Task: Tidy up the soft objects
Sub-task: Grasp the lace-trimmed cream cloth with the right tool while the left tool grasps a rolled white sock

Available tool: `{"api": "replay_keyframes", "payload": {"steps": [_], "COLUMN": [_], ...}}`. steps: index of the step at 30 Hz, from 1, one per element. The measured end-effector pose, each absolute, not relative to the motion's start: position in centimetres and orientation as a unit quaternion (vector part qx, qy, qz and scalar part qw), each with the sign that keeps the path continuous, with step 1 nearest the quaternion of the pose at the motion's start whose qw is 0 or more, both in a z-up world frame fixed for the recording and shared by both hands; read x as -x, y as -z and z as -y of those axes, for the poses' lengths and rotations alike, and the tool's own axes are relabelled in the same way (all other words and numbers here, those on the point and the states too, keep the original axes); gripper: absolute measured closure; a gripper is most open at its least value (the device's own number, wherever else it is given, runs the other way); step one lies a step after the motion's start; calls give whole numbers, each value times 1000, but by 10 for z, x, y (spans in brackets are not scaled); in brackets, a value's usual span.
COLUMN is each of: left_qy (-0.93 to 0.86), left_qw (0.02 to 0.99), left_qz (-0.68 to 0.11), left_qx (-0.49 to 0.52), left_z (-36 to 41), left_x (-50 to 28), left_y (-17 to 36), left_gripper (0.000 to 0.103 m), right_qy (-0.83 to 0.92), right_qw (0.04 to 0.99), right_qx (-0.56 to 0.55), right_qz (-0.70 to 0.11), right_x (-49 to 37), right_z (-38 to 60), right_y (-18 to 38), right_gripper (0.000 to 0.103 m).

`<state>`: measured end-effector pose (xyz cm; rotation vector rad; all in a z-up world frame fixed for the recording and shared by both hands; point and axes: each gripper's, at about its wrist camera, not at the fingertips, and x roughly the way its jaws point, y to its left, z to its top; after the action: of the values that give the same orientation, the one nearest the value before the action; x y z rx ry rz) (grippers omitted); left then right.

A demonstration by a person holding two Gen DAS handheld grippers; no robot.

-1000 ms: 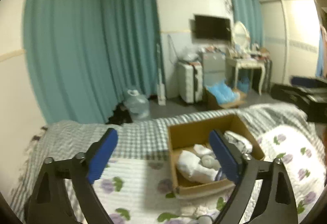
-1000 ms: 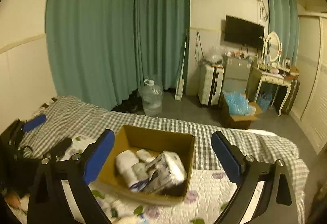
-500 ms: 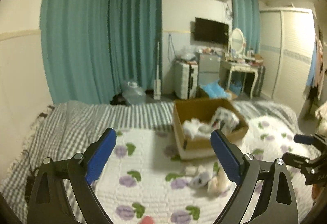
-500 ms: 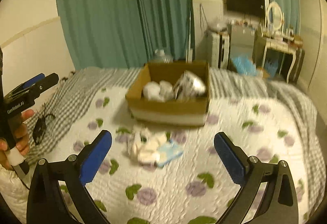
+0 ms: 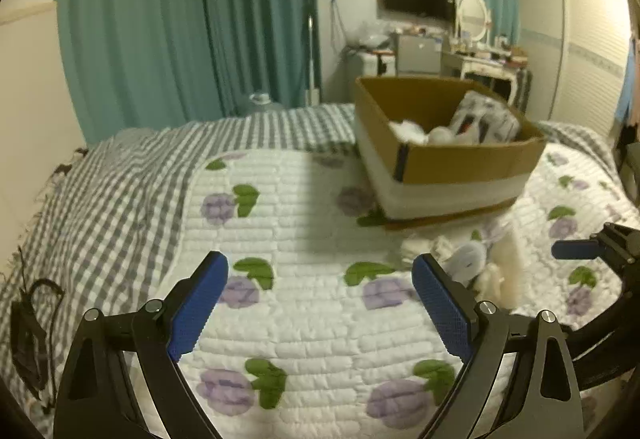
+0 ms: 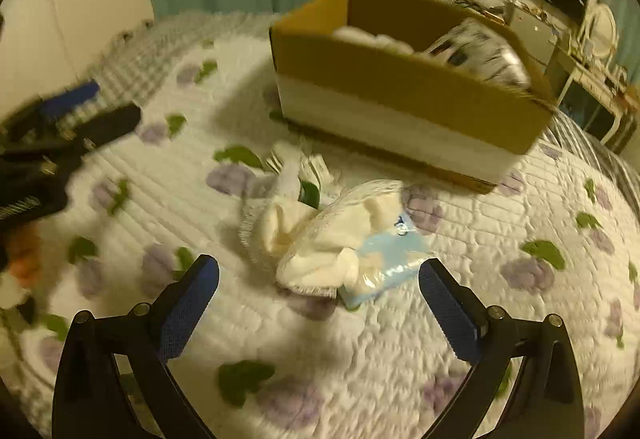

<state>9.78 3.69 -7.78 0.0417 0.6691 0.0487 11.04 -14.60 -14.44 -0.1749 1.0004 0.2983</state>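
Observation:
A cardboard box (image 5: 472, 161) (image 6: 400, 87) stands on the flowered quilt and holds white soft items and a printed plastic pack (image 5: 486, 119) (image 6: 480, 51). In front of it lies a small heap: white socks (image 6: 316, 235), a light blue packet (image 6: 390, 253) and small white pieces (image 6: 298, 167); the heap also shows in the left wrist view (image 5: 468, 259). My right gripper (image 6: 318, 299) is open and empty, just short of the socks. My left gripper (image 5: 320, 303) is open and empty over bare quilt, left of the heap.
A grey checked blanket (image 5: 120, 175) covers the bed's far and left side. A black cable (image 5: 28, 335) lies at the left edge. Teal curtains (image 5: 180, 23), a water jug, a suitcase and a dressing table (image 5: 484, 67) stand beyond the bed.
Both grippers have come down and back from above the box to low over the quilt. The right one now faces the sock heap closely. Both stayed open.

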Motion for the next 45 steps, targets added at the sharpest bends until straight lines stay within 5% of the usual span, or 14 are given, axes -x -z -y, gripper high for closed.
{"api": "replay_keyframes", "payload": {"steps": [4, 9, 10, 20, 30, 32, 36, 45], "left_qy": [-21, -13, -2, 42, 95, 102, 112, 122], "left_qw": [943, 943, 941, 925, 901, 900, 891, 897], "left_qz": [-333, -332, -339, -377, -423, -425, -439, -424], "left_qx": [-3, -12, -10, -23, -8, 1, 7, 2], "left_z": [-41, -35, -33, 1, 53, 54, 55, 50], "left_x": [-100, -97, -97, -111, -151, -157, -165, -148], "left_y": [84, 87, 88, 88, 128, 133, 144, 143], "left_gripper": [8, 8, 8, 8, 10, 27, 44, 56], "right_qy": [-145, -153, -154, -138, -113, -112, -111, -103], "right_qw": [854, 854, 856, 887, 881, 879, 877, 877], "right_qx": [52, 54, 50, 48, 23, 18, 7, -6], "right_qz": [-497, -494, -492, -439, -458, -464, -468, -468], "right_x": [-124, -127, -126, -121, -143, -144, -145, -144], "right_z": [143, 141, 144, 179, 221, 226, 228, 219], "right_y": [163, 161, 159, 101, 110, 112, 114, 112], "right_gripper": [18, 70, 73, 76, 76, 76, 76, 76]}}
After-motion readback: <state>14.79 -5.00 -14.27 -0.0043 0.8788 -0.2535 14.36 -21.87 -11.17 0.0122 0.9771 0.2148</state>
